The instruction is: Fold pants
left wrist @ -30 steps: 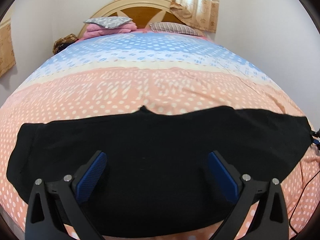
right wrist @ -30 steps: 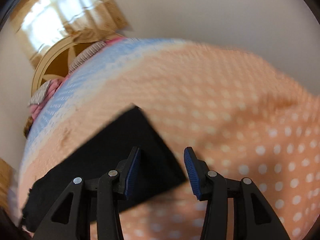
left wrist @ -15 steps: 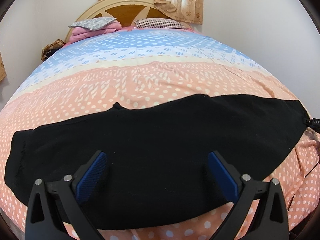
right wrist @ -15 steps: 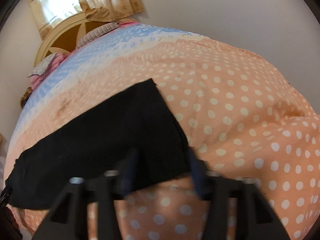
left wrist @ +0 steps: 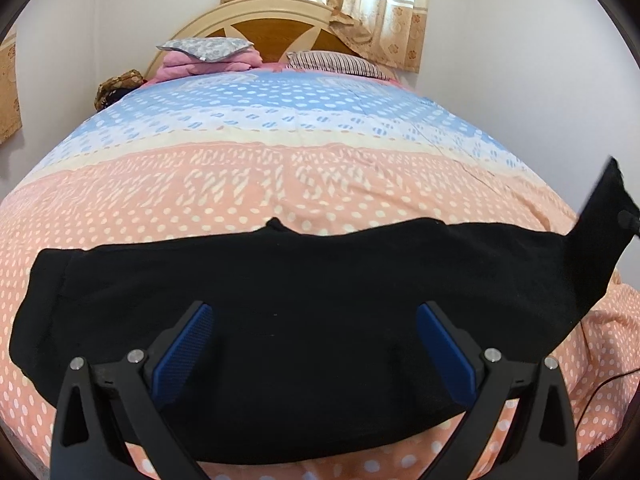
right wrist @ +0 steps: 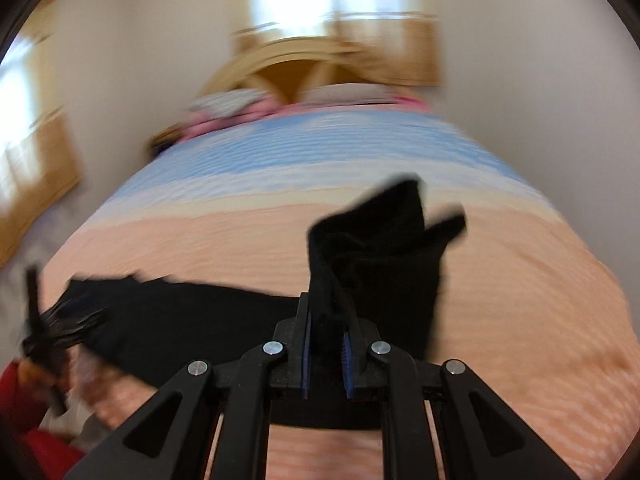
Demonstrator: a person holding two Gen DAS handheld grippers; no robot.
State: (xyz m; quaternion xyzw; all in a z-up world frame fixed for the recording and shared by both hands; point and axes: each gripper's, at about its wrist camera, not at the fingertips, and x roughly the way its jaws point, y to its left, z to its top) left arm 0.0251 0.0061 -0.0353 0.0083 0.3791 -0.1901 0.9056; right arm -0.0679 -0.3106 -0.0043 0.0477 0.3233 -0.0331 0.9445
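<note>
Black pants lie flat across the near part of the bed, stretched left to right. My left gripper is open, hovering over the middle of the pants with its blue pads wide apart. My right gripper is shut on the leg end of the pants and holds it lifted off the bed; that raised end shows at the right edge of the left wrist view. The right wrist view is motion-blurred.
The bed has a pink and blue dotted cover. Folded pink blankets and pillows sit by the wooden headboard. White walls stand close on both sides. A thin black cable lies at the right bed edge.
My right gripper closed on the pants' leg end and lifted it off the bed, swinging toward the headboard. My left gripper stayed open over the pants' middle.
</note>
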